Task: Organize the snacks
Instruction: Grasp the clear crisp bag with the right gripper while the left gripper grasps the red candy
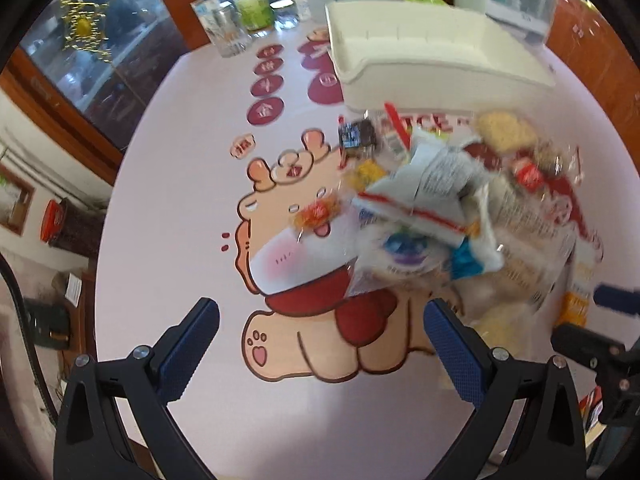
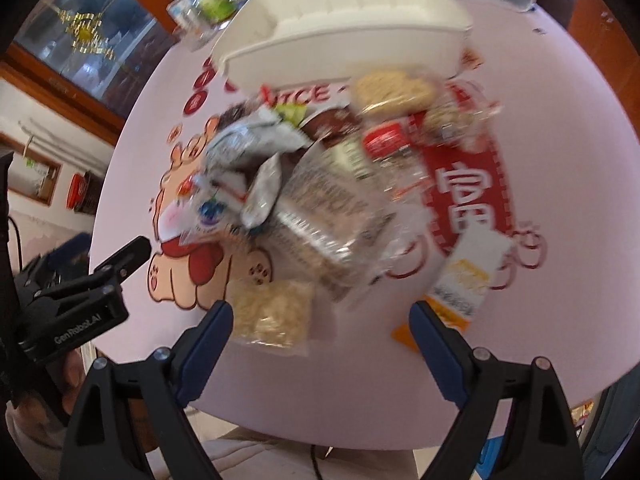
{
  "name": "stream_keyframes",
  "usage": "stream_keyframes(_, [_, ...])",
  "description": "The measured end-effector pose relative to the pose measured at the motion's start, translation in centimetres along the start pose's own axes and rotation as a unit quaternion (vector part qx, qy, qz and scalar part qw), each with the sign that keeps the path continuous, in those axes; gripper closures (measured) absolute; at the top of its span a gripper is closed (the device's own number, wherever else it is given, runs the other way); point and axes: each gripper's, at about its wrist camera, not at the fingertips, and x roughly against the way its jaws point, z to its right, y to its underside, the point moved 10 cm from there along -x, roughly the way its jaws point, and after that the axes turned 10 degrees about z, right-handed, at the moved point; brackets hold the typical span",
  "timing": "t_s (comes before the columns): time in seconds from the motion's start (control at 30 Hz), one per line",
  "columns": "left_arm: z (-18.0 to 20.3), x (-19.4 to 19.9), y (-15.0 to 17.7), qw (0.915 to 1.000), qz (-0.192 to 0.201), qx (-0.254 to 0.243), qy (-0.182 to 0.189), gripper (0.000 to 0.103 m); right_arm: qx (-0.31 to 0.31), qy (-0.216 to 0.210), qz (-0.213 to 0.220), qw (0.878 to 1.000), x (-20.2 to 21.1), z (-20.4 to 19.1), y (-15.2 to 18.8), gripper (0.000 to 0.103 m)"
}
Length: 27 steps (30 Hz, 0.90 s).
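left tool (image 1: 320, 340): wide open, holds nothing, hovers over the bear print on the counter (image 1: 180, 200); its right finger (image 1: 452, 344) is near the pile's edge, contact unclear (blur).
right tool (image 2: 320, 340): wide open, nothing gripped; pale noodle pack (image 2: 272, 316) lies just beyond the gap between its fingers, yellow-white pack (image 2: 468, 276) just beyond its right finger.
snacks: heaped pile (image 1: 440, 208) mid-counter, crumpled grey-white bag (image 2: 248, 148) on top, red-label pack (image 2: 386, 140) further back; motion-blurred.
white bin (image 1: 420, 48): behind the pile, on the counter.
left view only: bottles & jars (image 1: 248, 12) at the far counter edge, shown clearly; right tool's tip at the right edge.
right view only: red banner print w/ white character (image 2: 468, 188), left tool at far left.
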Motion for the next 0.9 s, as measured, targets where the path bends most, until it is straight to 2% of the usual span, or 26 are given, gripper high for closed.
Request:
stream_keyframes(0.1, [-0.5, -1.4, 0.8, 0.9997, -0.011, -0.019, 0.009, 0.002, 0.023, -0.008, -0.018, 1.000, -1.9, -1.4, 0.3, 0.013])
stream_keyframes(0.17, [-0.7, -2.3, 1.2, 0.9993, -0.021, -0.025, 0.020, 0.002, 0.039, 0.001, -0.025, 0.999, -3.2, -2.0, 0.6, 0.013])
stream_keyframes(0.33, [-1.7, -4.1, 2.2, 0.9978, -0.048, -0.011, 0.045, 0.002, 0.043, -0.017, -0.063, 0.997, -6.2, -3.5, 2.5, 0.013])
stream_keyframes(0.5, [-1.7, -5.3, 1.1, 0.9964, -0.049, -0.022, 0.065, 0.001, 0.041, -0.018, -0.075, 0.996, -7.8, -4.6, 3.3, 0.013])
stream_keyframes(0.6, [-1.2, -5.8, 0.3, 0.9952, -0.047, -0.032, 0.080, 0.002, 0.042, -0.005, -0.079, 0.996, -9.0, -4.9, 3.7, 0.013])
stream_keyframes(0.7, [-1.2, -6.6, -0.3, 0.9941, -0.046, -0.040, 0.089, 0.002, 0.042, 0.011, -0.077, 0.996, -9.9, -5.1, 3.9, 0.022])
stream_keyframes(0.73, [-1.4, -6.9, -0.7, 0.9942, -0.043, -0.046, 0.088, 0.002, 0.044, 0.014, -0.063, 0.997, -9.8, -5.2, 3.6, 0.031])
stream_keyframes(0.77, [-1.6, -7.2, -1.2, 0.9940, -0.039, -0.054, 0.087, 0.001, 0.042, 0.015, -0.059, 0.997, -9.8, -5.2, 3.5, 0.035])
stream_keyframes(0.9, [-2.4, -8.5, -3.2, 0.9916, -0.018, -0.094, 0.088, 0.002, 0.010, 0.014, -0.044, 0.999, -9.7, -4.5, 3.0, 0.038])
